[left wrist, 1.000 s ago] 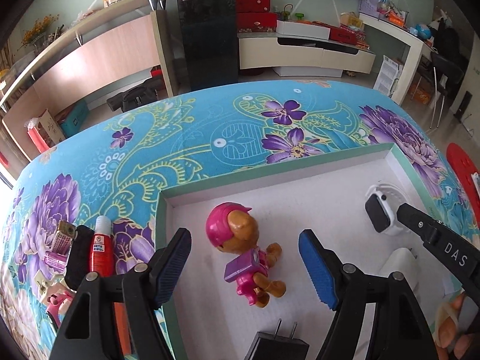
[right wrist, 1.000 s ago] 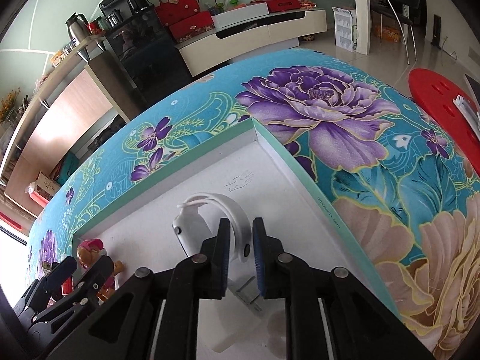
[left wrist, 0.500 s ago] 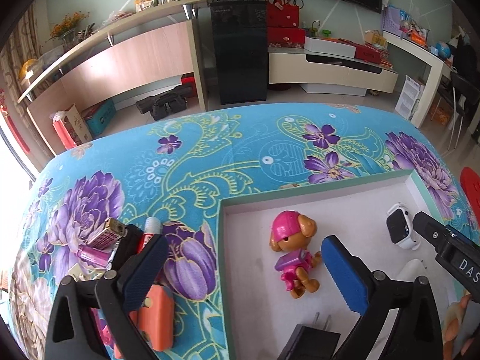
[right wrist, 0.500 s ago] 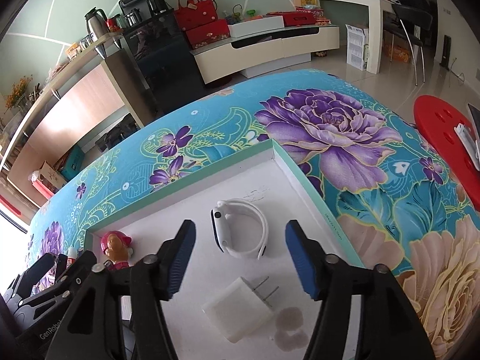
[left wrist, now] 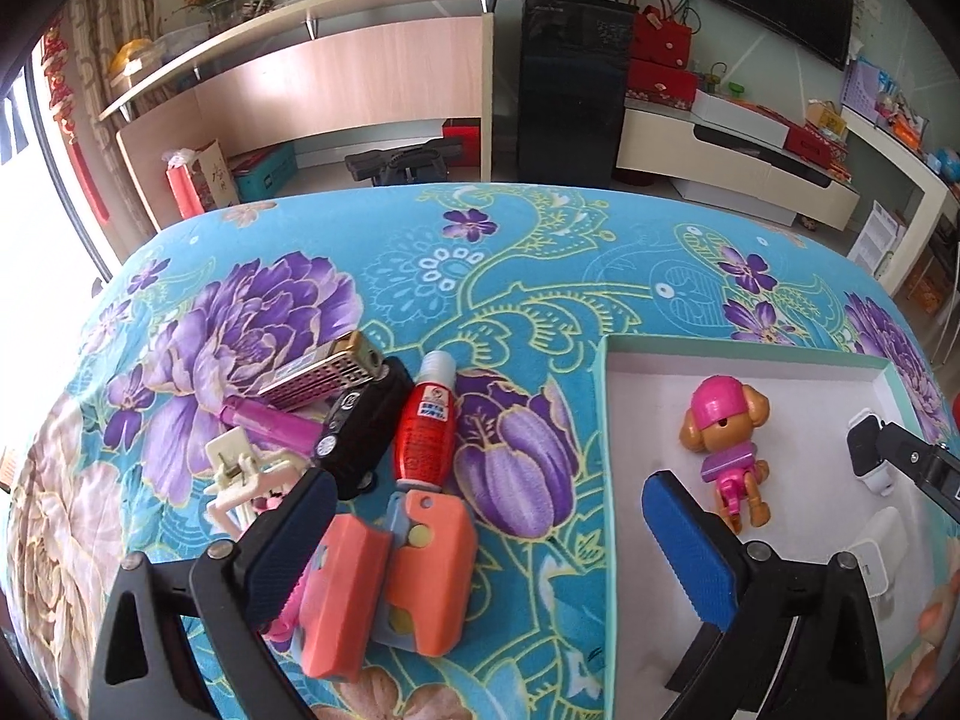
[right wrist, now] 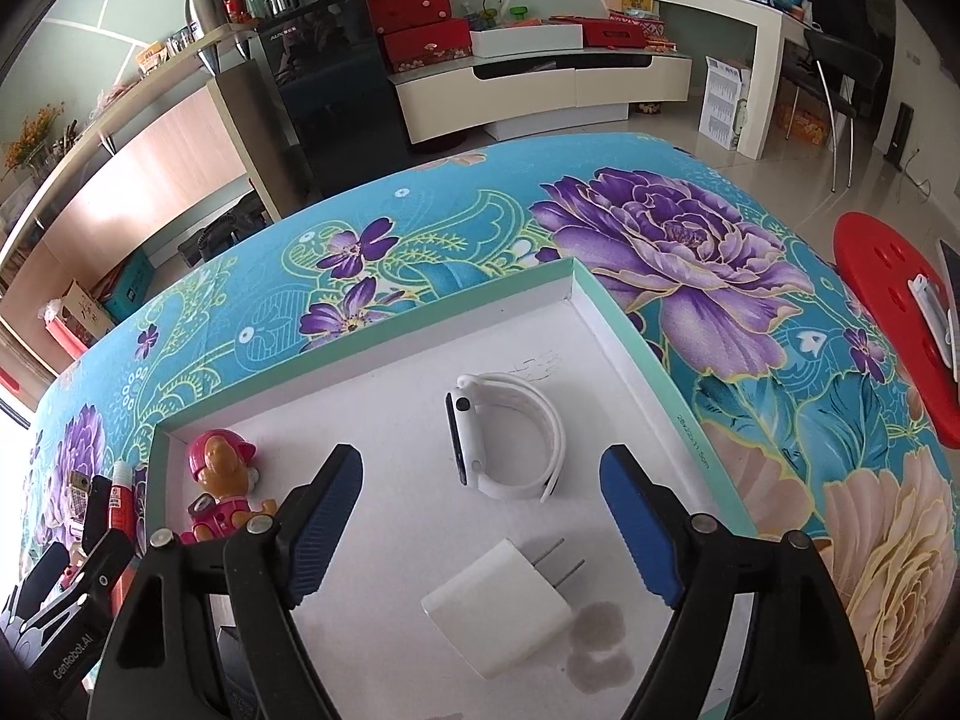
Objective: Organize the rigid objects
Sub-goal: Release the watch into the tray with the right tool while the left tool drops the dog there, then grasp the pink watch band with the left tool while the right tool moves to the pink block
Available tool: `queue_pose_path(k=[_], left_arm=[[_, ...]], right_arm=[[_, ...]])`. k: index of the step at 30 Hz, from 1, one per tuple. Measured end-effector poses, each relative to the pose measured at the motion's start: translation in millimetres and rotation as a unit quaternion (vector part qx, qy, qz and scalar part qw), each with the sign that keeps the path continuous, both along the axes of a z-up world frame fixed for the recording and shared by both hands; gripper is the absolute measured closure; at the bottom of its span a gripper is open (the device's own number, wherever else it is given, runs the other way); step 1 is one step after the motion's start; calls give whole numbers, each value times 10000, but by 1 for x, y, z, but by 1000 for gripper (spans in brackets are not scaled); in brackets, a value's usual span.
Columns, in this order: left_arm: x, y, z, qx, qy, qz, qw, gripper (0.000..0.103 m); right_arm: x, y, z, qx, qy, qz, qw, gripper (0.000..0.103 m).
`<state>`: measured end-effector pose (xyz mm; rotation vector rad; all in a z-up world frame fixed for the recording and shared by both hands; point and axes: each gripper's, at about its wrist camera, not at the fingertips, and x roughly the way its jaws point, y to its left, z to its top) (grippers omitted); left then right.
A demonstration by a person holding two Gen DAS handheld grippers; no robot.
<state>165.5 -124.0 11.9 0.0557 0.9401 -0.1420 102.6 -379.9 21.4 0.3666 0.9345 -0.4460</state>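
Right hand-held gripper (right wrist: 480, 516), jaws just widened and gripping nothing, hovers above the white smartwatch (right wrist: 510, 438) lying in the tray (right wrist: 636, 330); left hand-held gripper (left wrist: 480, 546) gapes empty over the floral tabletop (left wrist: 420, 252), beside an orange tool (left wrist: 396, 576).

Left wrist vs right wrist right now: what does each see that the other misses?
Only the left wrist view shows the full pile on the cloth: orange folding tool, purple pen, white clip, and the left gripper, open with nothing between its pads.

Only the right wrist view shows the whole white charger, the stain beside it, the red stool, and the right gripper, open, its jaws having just been opening, clear of the watch.

Both show the tray, pup toy, watch and red tube.
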Motion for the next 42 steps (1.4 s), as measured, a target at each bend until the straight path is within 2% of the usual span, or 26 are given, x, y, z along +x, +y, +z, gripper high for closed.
queue_pose_path(k=[1,2,3,8,12,18,23,29,42], left_arm=[[-1,6,-1,-19,23,52,10000,0],[-1,12,-2,-35,46,101,9999,0],[-2,18,-2,-59,51,150,9999,0],[-6,50,8,-161,-41,447,9989,0],[-9,81,17,-287,-103,776,9965,0],[-16,129,27,-271,-230,1364,9900,0],[-20,161,24,-302,-152,1746,9841,0],[-24,180,15,-391,5,1935,9803,0],[-26,201,-2,-461,284,2133,9755,0]], right_arm=[[1,2,1,-46,6,4,10000,18],[2,4,1,-79,12,14,10000,10],[2,6,2,-99,2,24,9999,7],[9,26,8,-158,-111,246,9995,7],[17,53,16,-93,-325,773,9964,7],[25,93,25,-12,-599,1399,9884,7],[32,122,22,143,-577,1755,9827,7],[38,159,17,412,-579,2239,9720,7],[47,227,-4,406,-296,2970,9536,7]])
